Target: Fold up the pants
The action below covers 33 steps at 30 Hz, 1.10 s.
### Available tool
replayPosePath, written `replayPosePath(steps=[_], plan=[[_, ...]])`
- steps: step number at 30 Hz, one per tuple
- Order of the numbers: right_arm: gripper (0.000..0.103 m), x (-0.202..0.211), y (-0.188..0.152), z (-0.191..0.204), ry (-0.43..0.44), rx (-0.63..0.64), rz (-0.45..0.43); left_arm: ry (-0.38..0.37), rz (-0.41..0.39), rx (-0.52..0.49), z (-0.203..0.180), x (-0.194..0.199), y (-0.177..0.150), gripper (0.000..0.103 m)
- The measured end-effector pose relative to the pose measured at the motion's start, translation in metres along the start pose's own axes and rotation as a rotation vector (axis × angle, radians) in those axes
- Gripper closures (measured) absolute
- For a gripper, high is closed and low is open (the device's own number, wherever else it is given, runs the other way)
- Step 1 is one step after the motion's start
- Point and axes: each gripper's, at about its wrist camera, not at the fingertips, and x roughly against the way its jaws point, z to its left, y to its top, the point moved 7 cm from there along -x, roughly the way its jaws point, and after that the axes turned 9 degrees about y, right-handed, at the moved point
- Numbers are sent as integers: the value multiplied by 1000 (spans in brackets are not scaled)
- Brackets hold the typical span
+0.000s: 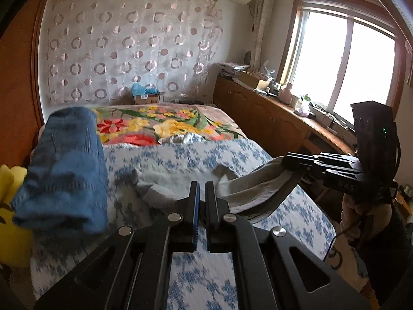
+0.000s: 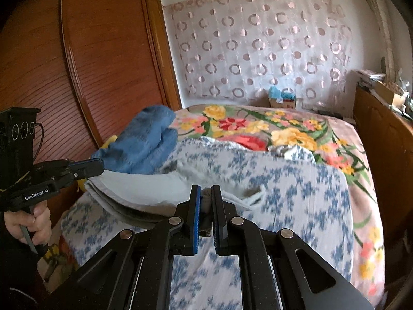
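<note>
A: Both grippers, left gripper (image 2: pixel 99 167) and right gripper (image 2: pixel 206 193), are clamped on the grey pants (image 2: pixel 144 191), hanging just over the bed (image 2: pixel 296 193).

B: We should lower evenly (edges matched), keeping the cloth taut.

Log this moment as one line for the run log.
task: fold pants | left tongs: shut on grey pants | right tongs: shut on pants | pants stretched between them over the blue-patterned quilt

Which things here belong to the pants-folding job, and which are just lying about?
Job:
- grey pants
- left tool, shut on the pants
- right tool, shut on the pants

Lying about:
- blue towel
- floral blanket
- cardboard box
</note>
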Motion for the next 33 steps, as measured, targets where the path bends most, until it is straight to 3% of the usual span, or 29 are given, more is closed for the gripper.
replayPosePath(steps=[12,21,33], plan=[[95,39,-57,26,-6,-38,28,-10,39,21,-10,20,-66,98],[95,75,-82,42,-3,-53,36,-26,34,16,-30,47,-88,98],[95,92,-118,41,19,-111,29,-30,98,-1,-38,46,-131,98]])
